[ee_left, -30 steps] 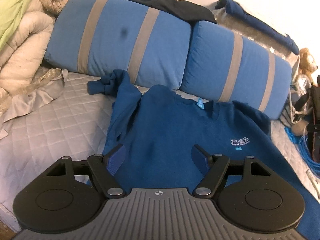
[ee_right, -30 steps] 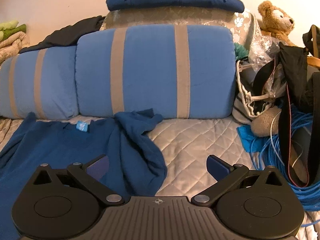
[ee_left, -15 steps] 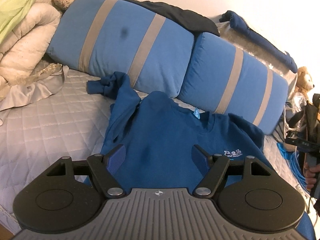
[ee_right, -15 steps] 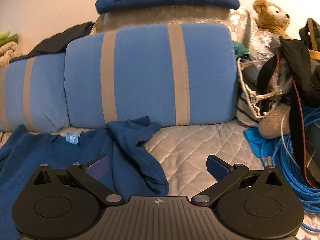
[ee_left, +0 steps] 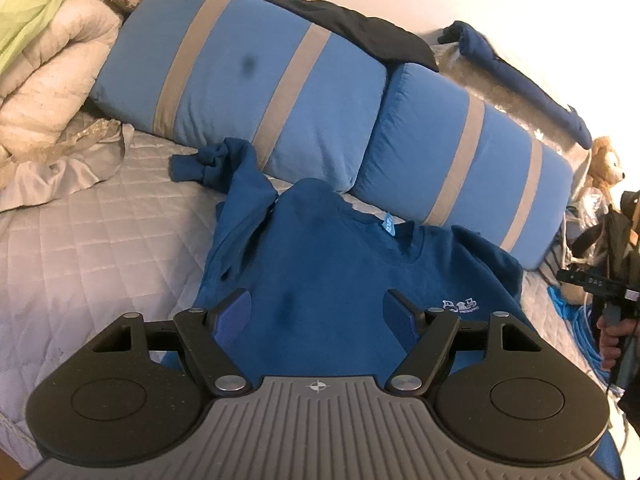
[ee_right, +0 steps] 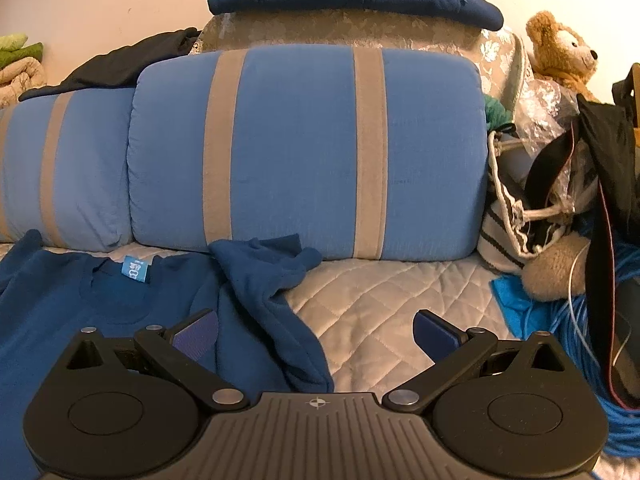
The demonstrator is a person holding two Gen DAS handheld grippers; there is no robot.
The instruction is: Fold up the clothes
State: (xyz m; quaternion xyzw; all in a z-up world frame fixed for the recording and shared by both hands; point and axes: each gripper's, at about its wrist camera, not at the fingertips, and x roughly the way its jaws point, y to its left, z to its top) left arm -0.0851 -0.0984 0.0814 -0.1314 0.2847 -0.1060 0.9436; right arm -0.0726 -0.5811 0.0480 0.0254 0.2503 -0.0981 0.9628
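A: Left wrist view?
B: I see the left gripper [ee_left: 316, 312] with fingers spread, nothing between them, over the blue sweatshirt [ee_left: 340, 280]. It lies flat on the quilted bed [ee_left: 88, 240], collar toward the striped pillows [ee_left: 256, 92]; one sleeve [ee_left: 224, 168] is bunched at the pillow.
A: Right wrist?
B: My right gripper [ee_right: 316, 332] is also released, empty, above the other sleeve [ee_right: 272, 292], crumpled on the quilt beside a teddy bear [ee_right: 560, 52].

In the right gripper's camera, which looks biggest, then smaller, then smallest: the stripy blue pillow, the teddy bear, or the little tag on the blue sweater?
1. Striped blue pillow
2. Teddy bear
3. Sweater tag

The bear sits farther back, so it may only look this small.
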